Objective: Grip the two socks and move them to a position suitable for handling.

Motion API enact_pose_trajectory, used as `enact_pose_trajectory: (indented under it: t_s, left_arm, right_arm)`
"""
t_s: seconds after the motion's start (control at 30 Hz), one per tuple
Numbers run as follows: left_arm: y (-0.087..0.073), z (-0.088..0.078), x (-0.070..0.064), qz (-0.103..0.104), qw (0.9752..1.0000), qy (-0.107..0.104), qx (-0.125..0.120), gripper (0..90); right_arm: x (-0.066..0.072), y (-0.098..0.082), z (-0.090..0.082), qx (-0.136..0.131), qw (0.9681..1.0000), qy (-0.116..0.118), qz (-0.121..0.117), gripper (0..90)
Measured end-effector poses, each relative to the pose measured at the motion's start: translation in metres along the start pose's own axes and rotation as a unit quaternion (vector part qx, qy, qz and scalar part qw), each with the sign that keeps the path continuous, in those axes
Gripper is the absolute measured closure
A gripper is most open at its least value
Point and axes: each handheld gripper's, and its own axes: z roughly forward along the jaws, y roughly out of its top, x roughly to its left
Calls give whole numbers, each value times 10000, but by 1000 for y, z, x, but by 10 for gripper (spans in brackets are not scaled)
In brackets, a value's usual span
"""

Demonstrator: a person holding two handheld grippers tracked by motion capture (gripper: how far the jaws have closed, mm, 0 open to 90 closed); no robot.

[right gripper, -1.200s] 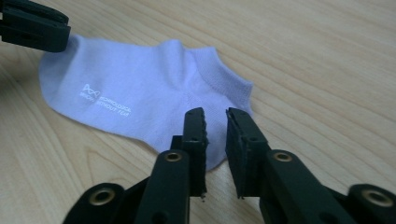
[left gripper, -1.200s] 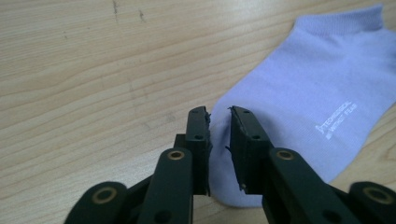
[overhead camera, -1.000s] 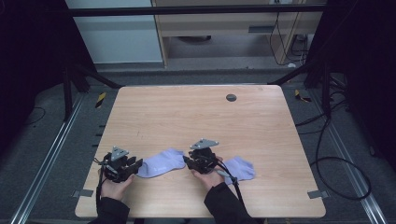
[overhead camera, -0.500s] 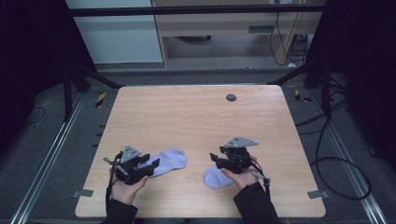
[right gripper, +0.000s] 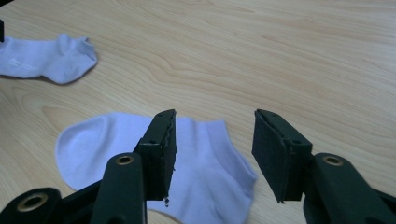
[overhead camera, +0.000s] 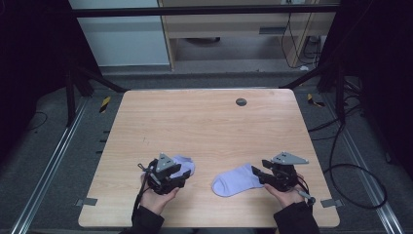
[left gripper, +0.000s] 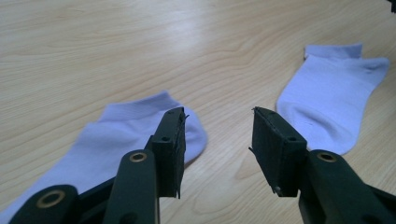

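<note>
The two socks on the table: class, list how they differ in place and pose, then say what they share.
The left sock lies partly under the left gripper, so little of it is exposed from above; the right sock lies mostly open, beside the right gripper. The left sock sits nearer the table's left edge, the right sock nearer its middle. Both are pale lilac ankle socks lying flat and apart.

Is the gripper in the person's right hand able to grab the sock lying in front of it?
Probably yes. The right gripper has its jaws open just above the near sock, which lies flat on the bare table with nothing in between.
</note>
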Motion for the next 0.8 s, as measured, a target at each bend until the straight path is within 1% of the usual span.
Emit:
enact_pose_trajectory:
  t_s: [0.17,0.2,0.27,0.33,0.37,0.47,0.57,0.6,0.63,0.73,0.77,0.8]
  left_arm:
    - [2,18,-19,161,9997,-131,141,563]
    - [2,23,-23,172,9996,-162,163,570]
    - [2,31,-30,234,9992,-207,249,575]
    - [1,39,-36,313,9987,-242,318,581]
    - [1,42,-39,333,9985,-265,352,584]
    - [-1,51,-47,392,9977,-327,445,592]
    - [-2,58,-53,475,9968,-358,538,601]
    - [-3,60,-54,488,9965,-372,568,604]
    - [-3,62,-56,519,9961,-378,605,608]
    - [-5,68,-58,544,9955,-399,667,626]
    - [-6,70,-59,551,9951,-409,714,636]
    - [-6,72,-59,552,9949,-419,730,650]
  right_arm:
    - [-10,-9,0,69,10000,-65,24,533]
    - [-11,-11,1,115,9999,-64,49,538]
    - [-13,-15,4,186,9998,-96,-25,551]
    - [-14,-19,7,299,9995,-118,-26,560]
    - [-15,-20,8,336,9993,-138,-84,566]
    - [-18,-24,12,427,9989,-163,-55,576]
    - [-21,-26,15,472,9987,-180,-53,587]
    - [-21,-27,16,486,9987,-157,-9,590]
    - [-22,-27,18,506,9986,-174,-42,593]
    - [-23,-29,23,596,9980,-210,0,605]
    - [-24,-29,25,602,9979,-215,-35,609]
    - [-25,-29,26,608,9979,-211,-11,613]
